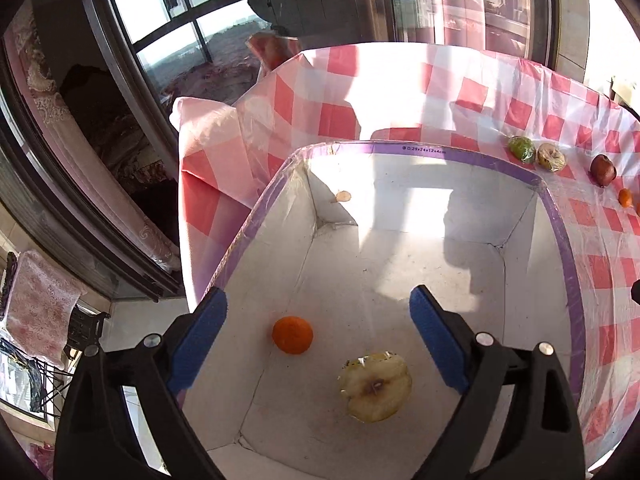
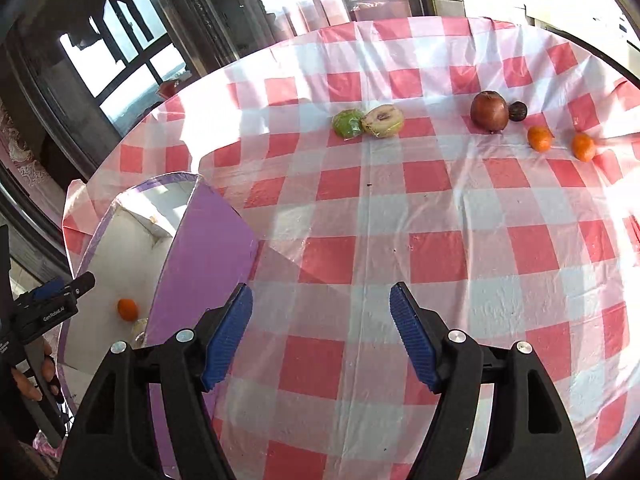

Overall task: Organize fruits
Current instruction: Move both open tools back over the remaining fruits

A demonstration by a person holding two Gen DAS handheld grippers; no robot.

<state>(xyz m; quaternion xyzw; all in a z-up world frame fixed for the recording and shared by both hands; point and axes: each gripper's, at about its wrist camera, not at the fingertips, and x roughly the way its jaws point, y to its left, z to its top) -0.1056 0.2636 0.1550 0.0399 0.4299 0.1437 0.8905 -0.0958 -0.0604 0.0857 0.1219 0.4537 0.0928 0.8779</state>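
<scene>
Covering the table, a red-checked tablecloth point(image 2: 400, 208) carries a purple-rimmed white box point(image 1: 460, 151) at its left edge. The left gripper point(image 1: 318, 334) hangs over the box, jaws spread and empty; inside lie a wrapped apple half point(image 1: 376, 387) and a mandarin point(image 1: 292, 335), apart. The right gripper point(image 2: 321, 334), jaws spread and empty, faces the loose fruit: a red apple point(image 2: 489, 111) and two mandarins point(image 2: 540, 138).

I count one purple box point(image 1: 460, 151) with a white inside, and two fruits in it: one small orange point(image 1: 292, 335) and one wrapped apple half point(image 1: 376, 386). Out on the checked counter point(image 2: 440, 264) I count six more: one green wrapped half point(image 2: 347, 123), one cut half point(image 2: 383, 121) touching it, one dark red apple point(image 2: 489, 111), one small dark fruit point(image 2: 518, 111), and two small oranges point(image 2: 539, 138) point(image 2: 583, 146). Three small oranges in all.
</scene>
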